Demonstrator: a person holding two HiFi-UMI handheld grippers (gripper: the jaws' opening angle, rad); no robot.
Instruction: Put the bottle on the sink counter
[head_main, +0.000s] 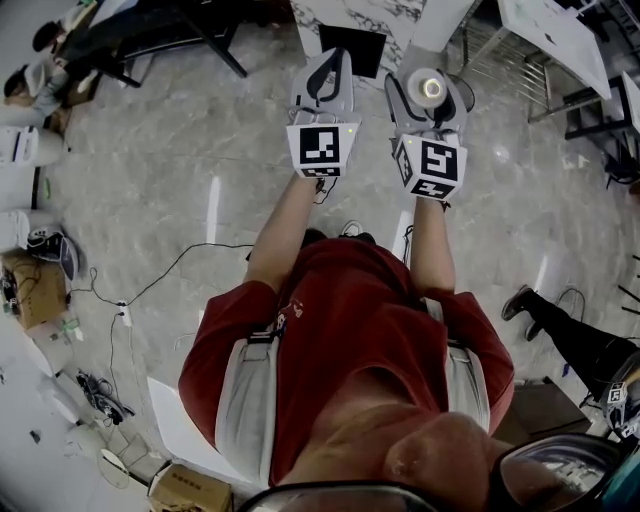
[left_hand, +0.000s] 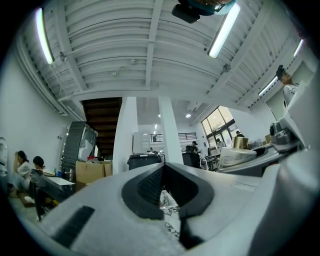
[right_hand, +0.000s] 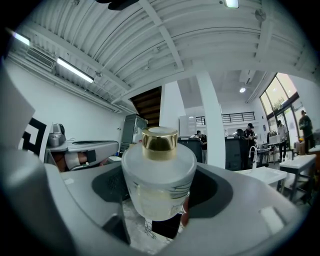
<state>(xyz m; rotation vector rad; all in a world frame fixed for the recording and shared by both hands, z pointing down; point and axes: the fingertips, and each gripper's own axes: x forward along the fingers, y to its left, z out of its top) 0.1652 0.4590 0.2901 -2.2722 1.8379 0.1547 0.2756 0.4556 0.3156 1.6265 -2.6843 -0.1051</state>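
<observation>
Bottle carried in the right tool, over the floor

Out in front of the person's red shirt (head_main: 350, 330) both tools point forward side by side above the grey marbled floor (head_main: 200, 150). The right tool (head_main: 432, 72) is clenched on the bottle (right_hand: 159, 175), gripping its round frosted body from both sides. The bottle stands upright with its gold cap (right_hand: 159, 140) on, and a pale yellowish fill shows through the lower part of the glass. The left tool (head_main: 328, 70) is closed with its dark pads (left_hand: 150, 187) meeting and nothing between them. Beyond the tools, at the head view's top edge, lies a marble-patterned table (head_main: 360, 15). At the floor's far left stands a cardboard box (head_main: 38, 288); I cannot tell what it contains.
</observation>
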